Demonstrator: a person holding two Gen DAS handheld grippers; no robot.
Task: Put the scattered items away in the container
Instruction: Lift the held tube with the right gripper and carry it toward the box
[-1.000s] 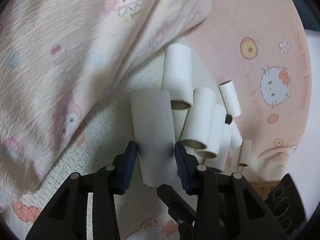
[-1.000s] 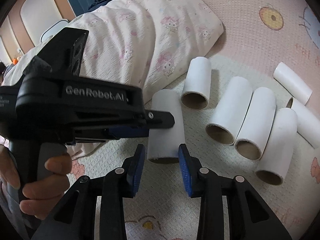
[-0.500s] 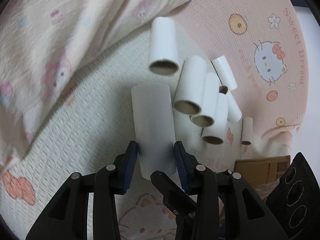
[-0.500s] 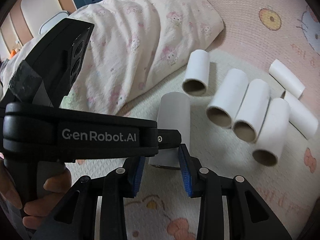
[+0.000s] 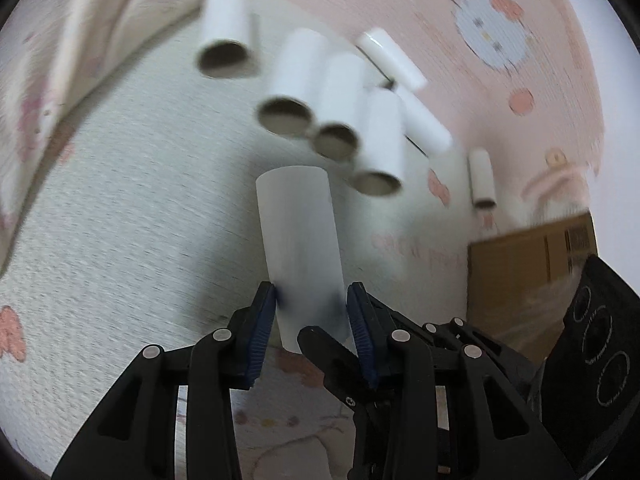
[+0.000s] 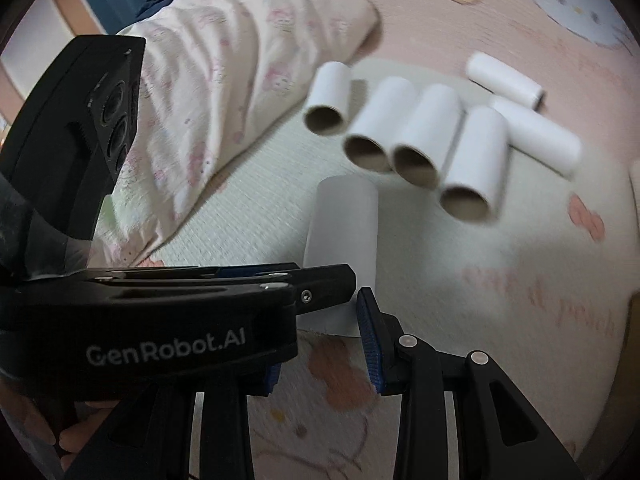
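My left gripper [image 5: 312, 308] is shut on a white paper tube [image 5: 300, 240] and holds it above the bedding. The same tube [image 6: 344, 236] shows in the right wrist view, where my right gripper [image 6: 320, 332] also closes on its near end, with the left gripper's finger [image 6: 320, 286] crossing in front. Several more white tubes [image 5: 292, 84] lie in a row on the blanket beyond; they also show in the right wrist view [image 6: 424, 136]. A brown cardboard box [image 5: 528, 268] stands at the right.
A pink cartoon-print blanket [image 5: 520, 40] covers the bed. A rumpled pillow or duvet [image 6: 224, 76] lies at the left. A small tube [image 5: 482, 178] lies apart near the box.
Both grippers have lifted the tube and drawn back from the row of tubes, swinging right. The cardboard box has come further into the left wrist view.
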